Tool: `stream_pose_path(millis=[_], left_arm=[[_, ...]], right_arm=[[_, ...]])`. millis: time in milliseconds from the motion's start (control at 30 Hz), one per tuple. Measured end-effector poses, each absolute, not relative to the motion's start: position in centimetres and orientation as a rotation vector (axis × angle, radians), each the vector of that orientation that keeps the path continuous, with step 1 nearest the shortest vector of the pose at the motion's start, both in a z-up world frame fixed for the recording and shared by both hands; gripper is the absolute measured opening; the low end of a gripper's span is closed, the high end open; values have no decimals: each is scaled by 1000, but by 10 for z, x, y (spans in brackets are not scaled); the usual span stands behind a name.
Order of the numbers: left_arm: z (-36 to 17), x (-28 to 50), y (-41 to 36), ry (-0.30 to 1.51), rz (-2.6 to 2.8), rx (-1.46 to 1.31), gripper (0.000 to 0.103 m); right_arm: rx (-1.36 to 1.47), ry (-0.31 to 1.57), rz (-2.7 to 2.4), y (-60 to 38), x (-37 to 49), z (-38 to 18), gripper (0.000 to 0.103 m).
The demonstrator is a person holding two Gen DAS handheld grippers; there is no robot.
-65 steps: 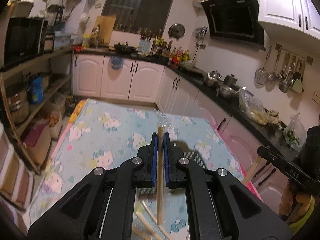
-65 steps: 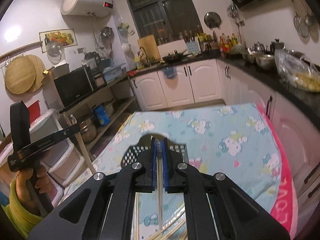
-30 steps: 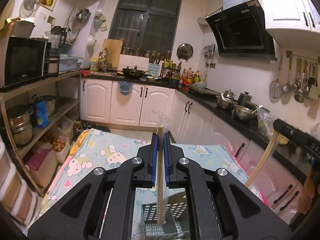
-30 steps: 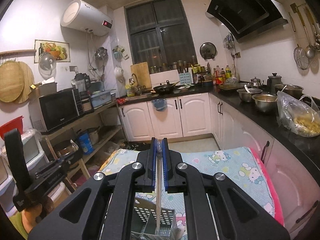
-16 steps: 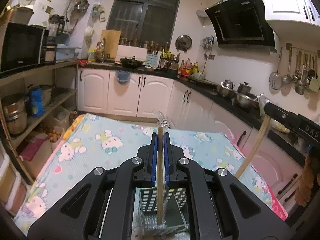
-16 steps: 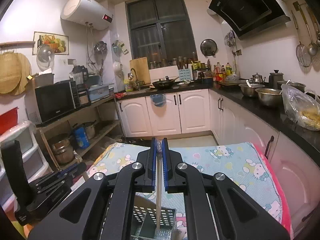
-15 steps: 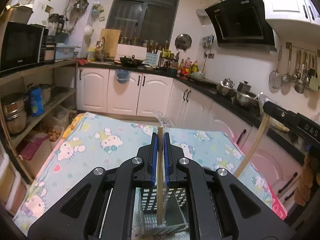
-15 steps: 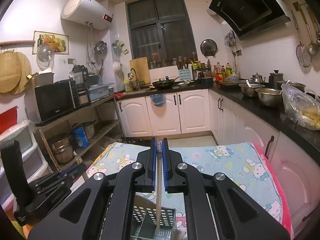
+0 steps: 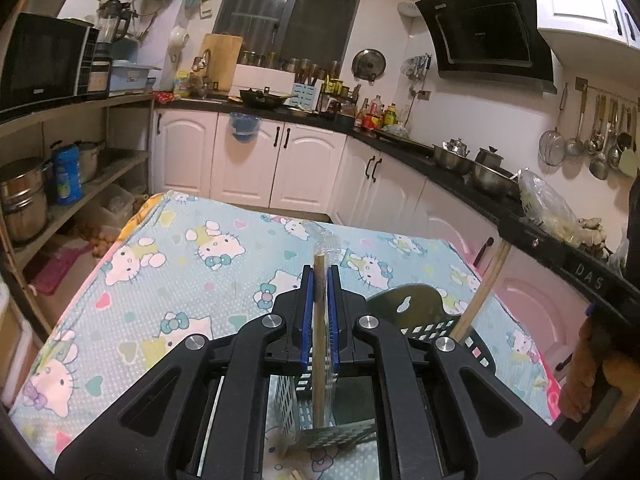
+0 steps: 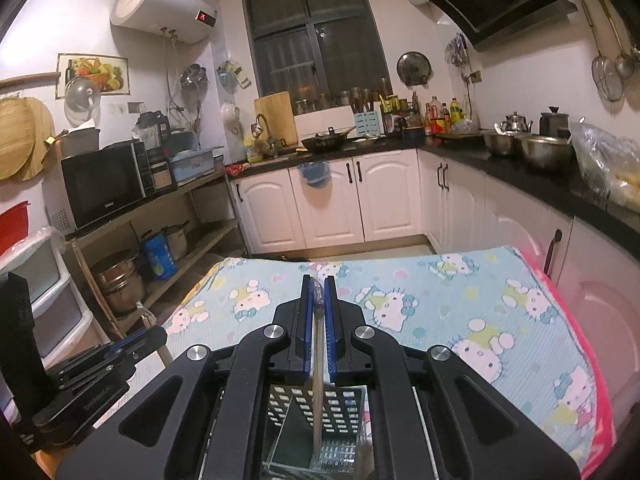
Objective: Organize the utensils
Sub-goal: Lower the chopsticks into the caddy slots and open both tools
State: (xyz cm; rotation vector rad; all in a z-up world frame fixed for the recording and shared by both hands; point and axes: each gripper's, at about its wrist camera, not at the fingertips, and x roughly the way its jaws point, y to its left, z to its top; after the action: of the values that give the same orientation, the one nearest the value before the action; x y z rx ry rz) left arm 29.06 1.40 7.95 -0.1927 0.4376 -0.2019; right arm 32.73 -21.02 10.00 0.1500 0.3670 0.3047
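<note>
Chopsticks in both our grippers, left gripper point(image 9: 320, 280) clamped on a wrapped wooden chopstick point(image 9: 319, 344), right gripper point(image 10: 319, 292) clamped on another chopstick point(image 10: 317, 384), both tips inside the perforated utensil holder point(image 10: 344, 408) on the cartoon-print tablecloth point(image 9: 168, 280).

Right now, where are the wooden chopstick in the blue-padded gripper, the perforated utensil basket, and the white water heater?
wooden chopstick point(image 9: 319, 344), left wrist view, mid shaft.
perforated utensil basket point(image 10: 340, 408), right wrist view, back wall.
white water heater point(image 10: 160, 8), right wrist view, cylinder's side.
</note>
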Motion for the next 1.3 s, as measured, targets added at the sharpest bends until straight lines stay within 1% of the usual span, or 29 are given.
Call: stream_pose_path(millis=[333,400,567,633,667,767,833,900,1033,1100,1233,1300], left_arm=[[75,285,20,446,-194,-218,2],[74,285,22,453,-190,-225,5],[75,284,27,478,-192,-248,7],[76,282,29,481,-192,-249,13],[77,280,29,480,-192,-249,16],[76,279,31,487,-185,-249,18],[76,277,32,500,-188,-251,24],[76,277,31,525,-196,-244,32],[73,273,31,547,-199,-241,40],[71,271,32,556,-210,-251,43],[74,263,32,557,-220,-250,50],[76,257,32,552,-224,-252,57]], right_arm=[[173,411,310,-214,319,83,6],[177,411,308,-214,316,82,7],[180,421,308,-217,310,84,8],[177,425,302,-217,309,85,8],[176,429,299,-218,308,85,11],[173,442,290,-221,305,86,17],[169,452,284,-222,303,87,23],[166,462,277,-223,301,86,31],[162,480,273,-226,295,86,35],[161,485,271,-227,291,85,41],[152,492,265,-231,282,83,43],[150,491,263,-233,276,83,47]])
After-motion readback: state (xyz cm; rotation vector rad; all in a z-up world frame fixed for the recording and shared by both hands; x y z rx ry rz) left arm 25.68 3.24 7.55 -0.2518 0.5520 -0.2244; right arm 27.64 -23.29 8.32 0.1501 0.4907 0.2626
